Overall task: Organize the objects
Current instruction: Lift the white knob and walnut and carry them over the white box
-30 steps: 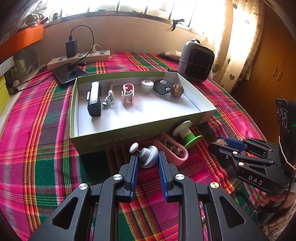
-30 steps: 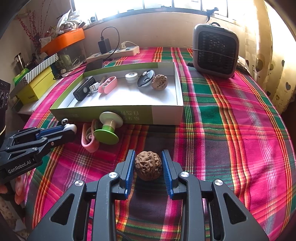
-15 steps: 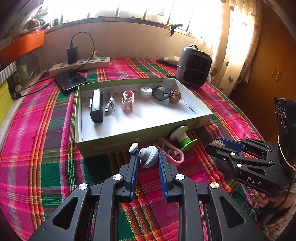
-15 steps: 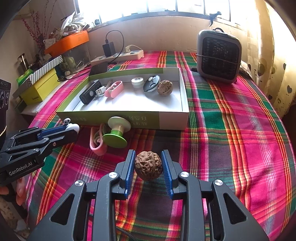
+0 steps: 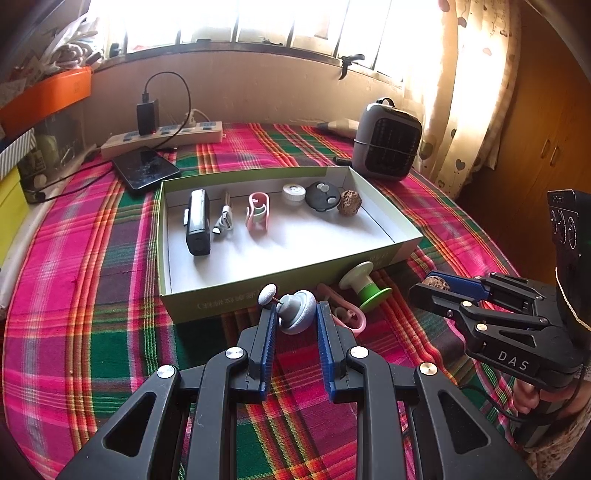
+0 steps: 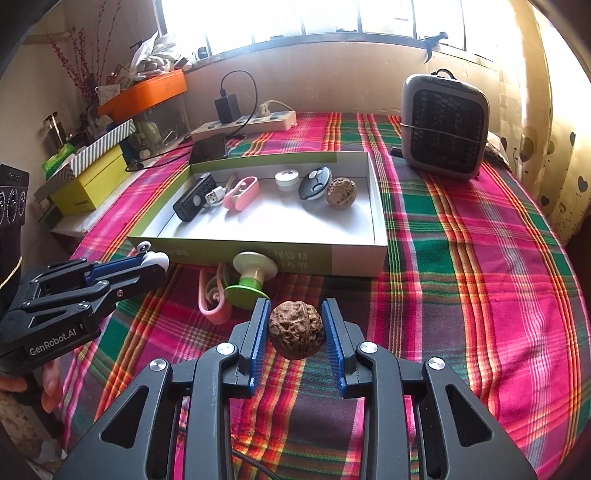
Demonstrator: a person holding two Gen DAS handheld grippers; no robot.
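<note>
Right wrist view showed a plaid tablecloth (image 6: pixel 480 258) under a bright window (image 6: pixel 295 18), a heater (image 6: pixel 445 125) at one o'clock. The right gripper (image 6: pixel 295 328) clamped a walnut (image 6: pixel 295 328); the left gripper (image 5: pixel 293 314) clamped a grey knob (image 5: pixel 297 310) before the tray (image 5: pixel 258 291).

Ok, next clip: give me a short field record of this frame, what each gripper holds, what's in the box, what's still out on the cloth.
left gripper: shut on a grey knob with a small white ball on a pin
right gripper: shut on a walnut, lifted clear of the cloth
box: holds a black device, USB plug, pink clip, white cap, black disc, second walnut
outside, by the box's front wall: green and white spool, second pink clip
</note>
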